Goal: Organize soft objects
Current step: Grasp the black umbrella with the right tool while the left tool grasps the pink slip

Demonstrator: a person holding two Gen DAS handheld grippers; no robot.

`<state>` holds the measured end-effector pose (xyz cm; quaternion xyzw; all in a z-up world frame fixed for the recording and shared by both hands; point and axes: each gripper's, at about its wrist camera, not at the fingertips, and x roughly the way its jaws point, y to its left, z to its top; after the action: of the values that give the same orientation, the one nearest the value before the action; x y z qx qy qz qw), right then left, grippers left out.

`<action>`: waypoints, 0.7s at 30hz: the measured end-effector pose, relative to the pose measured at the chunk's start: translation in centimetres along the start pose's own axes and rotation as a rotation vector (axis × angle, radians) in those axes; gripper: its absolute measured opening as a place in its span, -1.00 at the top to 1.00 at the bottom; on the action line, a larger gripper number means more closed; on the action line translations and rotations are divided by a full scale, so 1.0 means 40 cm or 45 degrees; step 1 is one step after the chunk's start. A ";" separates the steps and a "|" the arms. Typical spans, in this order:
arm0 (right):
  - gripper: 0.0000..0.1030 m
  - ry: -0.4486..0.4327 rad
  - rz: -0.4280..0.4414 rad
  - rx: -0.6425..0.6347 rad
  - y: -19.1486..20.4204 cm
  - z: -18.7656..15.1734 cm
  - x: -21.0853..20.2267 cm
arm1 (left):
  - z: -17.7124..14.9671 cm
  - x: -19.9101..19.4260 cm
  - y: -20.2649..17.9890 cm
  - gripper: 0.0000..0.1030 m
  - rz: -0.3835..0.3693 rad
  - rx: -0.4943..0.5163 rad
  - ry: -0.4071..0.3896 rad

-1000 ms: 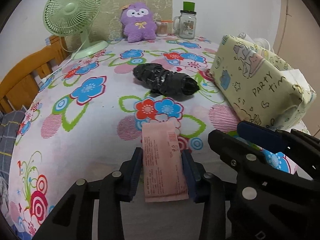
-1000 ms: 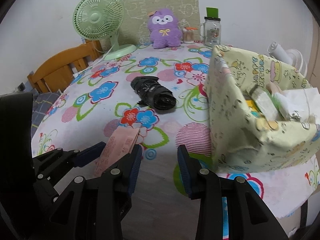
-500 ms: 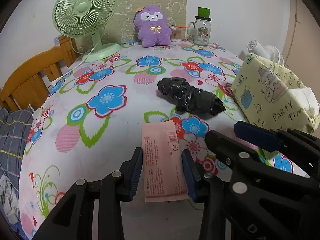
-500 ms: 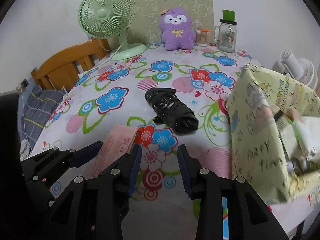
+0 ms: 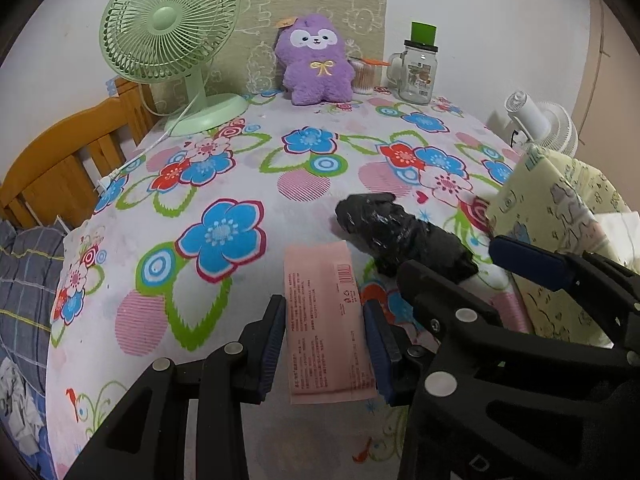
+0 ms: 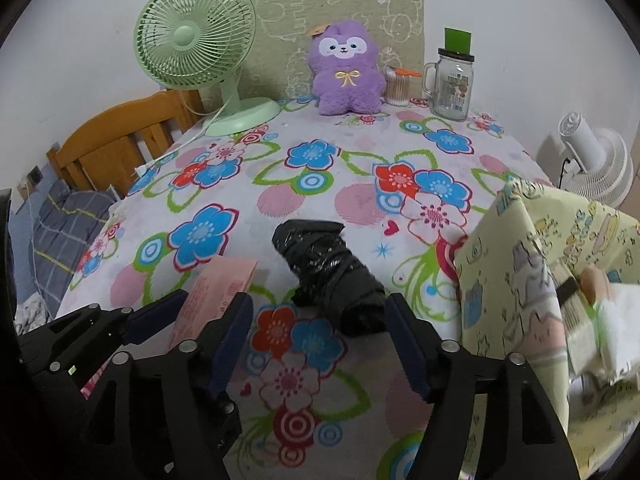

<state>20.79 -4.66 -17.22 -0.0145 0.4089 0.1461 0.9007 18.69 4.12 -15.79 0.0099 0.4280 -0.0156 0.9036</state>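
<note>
My left gripper [image 5: 325, 344] is shut on a flat pink packet [image 5: 324, 320] and holds it above the flowered tablecloth. The packet also shows in the right wrist view [image 6: 216, 288], at the left. A black wrapped bundle [image 5: 396, 236] lies on the cloth, just ahead and right of the packet. My right gripper [image 6: 320, 340] is open and empty, its jaws spread wide just short of the bundle [image 6: 332, 276]. A yellow patterned fabric box [image 6: 552, 280] with several items inside stands at the right. It also shows in the left wrist view [image 5: 560, 232].
A green desk fan [image 5: 172, 40], a purple plush toy [image 5: 316, 64], a cotton-swab jar [image 5: 364, 76] and a glass mug jar [image 5: 416, 72] stand along the far edge. A wooden chair [image 5: 60, 168] is at the left. A white fan [image 6: 592, 160] is beyond the table's right side.
Both grippers have shifted left, away from the yellow box. The right gripper's jaws have opened much wider, close to the black bundle. The left gripper still holds the pink packet.
</note>
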 end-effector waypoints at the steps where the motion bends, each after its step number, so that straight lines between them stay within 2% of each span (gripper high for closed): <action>1: -0.46 0.002 -0.003 0.002 -0.001 0.005 0.007 | 0.004 0.004 0.003 0.22 0.002 -0.003 0.001; 21: -0.51 0.097 -0.013 0.068 -0.024 0.044 0.149 | 0.046 0.097 0.038 0.22 0.020 -0.035 0.065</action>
<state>26.06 -3.84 -20.54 0.0019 0.4466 0.1297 0.8853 22.61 5.50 -17.61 0.0012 0.4511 -0.0025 0.8925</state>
